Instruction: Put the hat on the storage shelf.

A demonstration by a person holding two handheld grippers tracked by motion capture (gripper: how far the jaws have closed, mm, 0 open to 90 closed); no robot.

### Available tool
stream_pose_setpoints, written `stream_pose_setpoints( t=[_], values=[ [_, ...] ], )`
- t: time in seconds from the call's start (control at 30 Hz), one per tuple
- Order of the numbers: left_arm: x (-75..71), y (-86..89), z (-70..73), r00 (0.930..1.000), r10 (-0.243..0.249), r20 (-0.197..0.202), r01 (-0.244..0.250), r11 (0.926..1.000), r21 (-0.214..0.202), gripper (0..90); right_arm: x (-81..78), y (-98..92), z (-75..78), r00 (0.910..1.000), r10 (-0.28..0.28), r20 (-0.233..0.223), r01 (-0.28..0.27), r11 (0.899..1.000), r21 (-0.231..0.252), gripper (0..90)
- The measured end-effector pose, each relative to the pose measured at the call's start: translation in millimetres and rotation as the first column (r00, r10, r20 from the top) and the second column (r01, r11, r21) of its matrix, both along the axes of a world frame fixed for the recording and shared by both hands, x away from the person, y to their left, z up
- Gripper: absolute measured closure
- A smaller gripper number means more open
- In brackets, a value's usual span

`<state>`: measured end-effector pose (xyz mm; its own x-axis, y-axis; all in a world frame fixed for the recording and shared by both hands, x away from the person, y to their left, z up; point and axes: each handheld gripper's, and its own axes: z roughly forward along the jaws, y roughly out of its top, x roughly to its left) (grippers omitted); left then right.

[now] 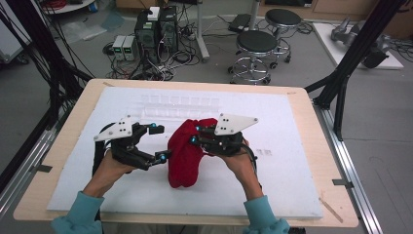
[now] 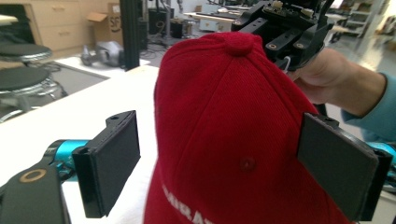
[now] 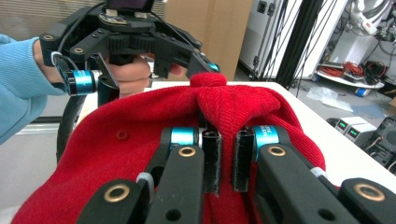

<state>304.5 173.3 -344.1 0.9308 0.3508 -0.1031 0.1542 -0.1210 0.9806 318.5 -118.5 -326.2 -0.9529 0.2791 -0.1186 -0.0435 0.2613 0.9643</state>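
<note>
A red cap (image 1: 186, 152) with white lettering lies on the white board (image 1: 292, 146) at the table's middle. My right gripper (image 1: 196, 134) comes in from the right and is shut on a fold of the cap's crown; in the right gripper view its jaws (image 3: 223, 161) pinch the red fabric (image 3: 116, 154) just below the top button. My left gripper (image 1: 159, 143) stands at the cap's left side, open wide. In the left gripper view the cap (image 2: 224, 116) sits between its pads (image 2: 114, 161), with a gap on the left side.
The board covers a wooden table (image 1: 63, 161). A clear plastic tray (image 1: 180, 103) lies at the board's back. Beyond the far edge are two stools (image 1: 256, 46) and computer boxes (image 1: 156, 29) with cables on the floor. Black frame posts (image 1: 350, 58) stand right.
</note>
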Motion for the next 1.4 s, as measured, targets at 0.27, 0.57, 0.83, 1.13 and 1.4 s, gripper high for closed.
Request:
stream_pose_setpoints(
  t=[0.27,0.57,0.83,1.13,1.4],
  values=[
    [4.9,-9.6,-5.6,0.9984,-0.041,-0.038,0.042,0.9987,0.027,13.6,-0.3,5.6,2.3,0.9992,0.036,0.018,-0.036,0.999,-0.006,86.0],
    [6.7,-16.9,-8.9,0.9981,-0.041,-0.045,0.044,0.9966,0.069,13.6,0.3,11.8,5.4,0.9982,0.053,0.029,-0.052,0.998,-0.016,85.9],
    [8.4,-17.4,-10.7,0.9955,-0.075,-0.059,0.079,0.9941,0.075,27.8,1.6,14.4,6.0,0.9982,0.052,0.03,-0.051,0.998,-0.02,86.0],
    [6.9,-15.0,-9.9,0.9956,-0.078,-0.052,0.082,0.9921,0.094,47.4,1.5,14.8,6.3,0.998,0.05,0.039,-0.049,0.999,-0.024,85.9],
    [4.0,-10.5,-8.0,0.9948,-0.073,-0.071,0.082,0.9888,0.125,78.1,1.1,16.0,5.4,0.9977,0.048,0.048,-0.045,0.997,-0.057,85.3]
  ],
)
